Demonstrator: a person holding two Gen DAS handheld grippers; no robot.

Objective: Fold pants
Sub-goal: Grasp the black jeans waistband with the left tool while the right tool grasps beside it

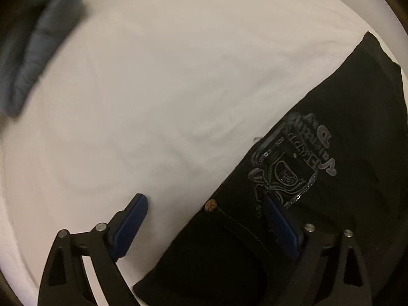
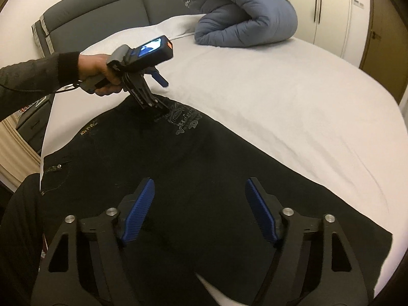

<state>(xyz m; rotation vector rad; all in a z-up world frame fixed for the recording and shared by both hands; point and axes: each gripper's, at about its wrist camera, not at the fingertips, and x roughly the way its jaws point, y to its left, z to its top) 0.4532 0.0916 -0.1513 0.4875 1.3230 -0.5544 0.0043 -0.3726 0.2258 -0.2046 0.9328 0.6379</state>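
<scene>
On bed (image 2: 293,107), near its foot-side edge: black pants (image 2: 204,168) spread flat on white sheet, printed emblem (image 1: 288,160) facing up. Left tongs (image 1: 205,216) wide apart, straddling pants' edge near rivet, gripping nothing. Right tongs (image 2: 200,204) partly spread above dark cloth, empty. Rolled blue duvet (image 2: 244,20) at headboard end, well apart from pants

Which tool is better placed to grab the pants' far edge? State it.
Probably left. The left tool straddles the pants' far edge beside the logo; the right tool hovers open over mid-fabric.
</scene>
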